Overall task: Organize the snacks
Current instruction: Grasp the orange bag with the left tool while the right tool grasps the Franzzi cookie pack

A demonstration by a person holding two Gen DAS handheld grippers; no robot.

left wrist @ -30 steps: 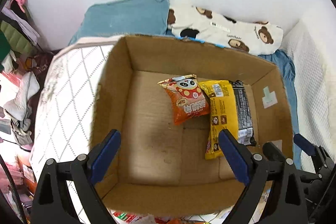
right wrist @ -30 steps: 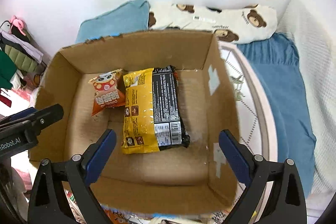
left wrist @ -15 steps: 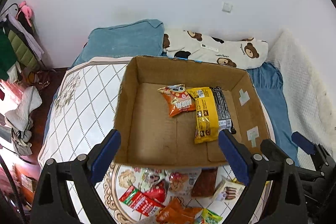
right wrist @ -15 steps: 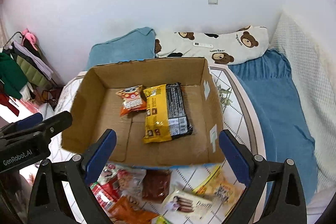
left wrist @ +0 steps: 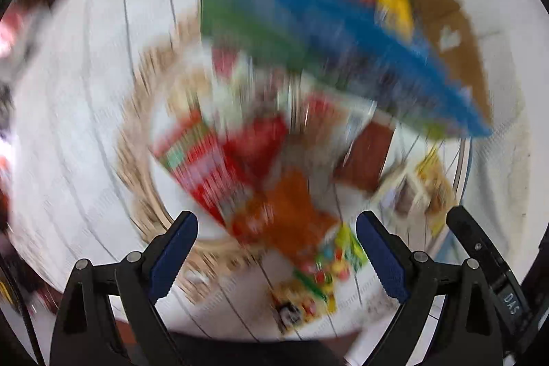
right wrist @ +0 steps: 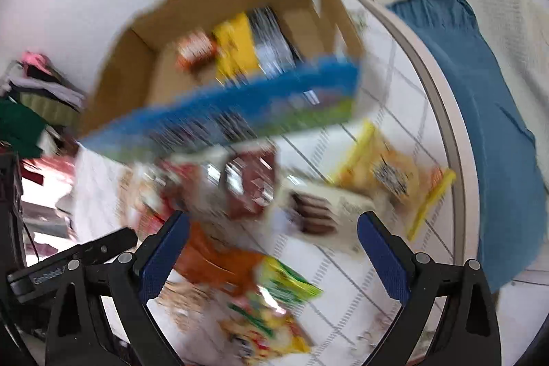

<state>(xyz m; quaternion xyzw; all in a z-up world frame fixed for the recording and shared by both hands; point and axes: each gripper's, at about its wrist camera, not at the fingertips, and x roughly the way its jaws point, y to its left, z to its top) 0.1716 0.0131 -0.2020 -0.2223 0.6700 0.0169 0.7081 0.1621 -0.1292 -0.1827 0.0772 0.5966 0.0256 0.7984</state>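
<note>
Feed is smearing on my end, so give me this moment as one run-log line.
left gripper: open, nothing held | right gripper: open, nothing held | cardboard box: holds some packets | loose snacks: on table | views: blurred

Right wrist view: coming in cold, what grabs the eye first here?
The open brown cardboard box with a blue printed front, upper left on the round white table, with an orange packet and a yellow packet inside. In front of it, loose snacks lie scattered, including a yellow-edged crinkly bag at right. Everything is motion-blurred.
</note>
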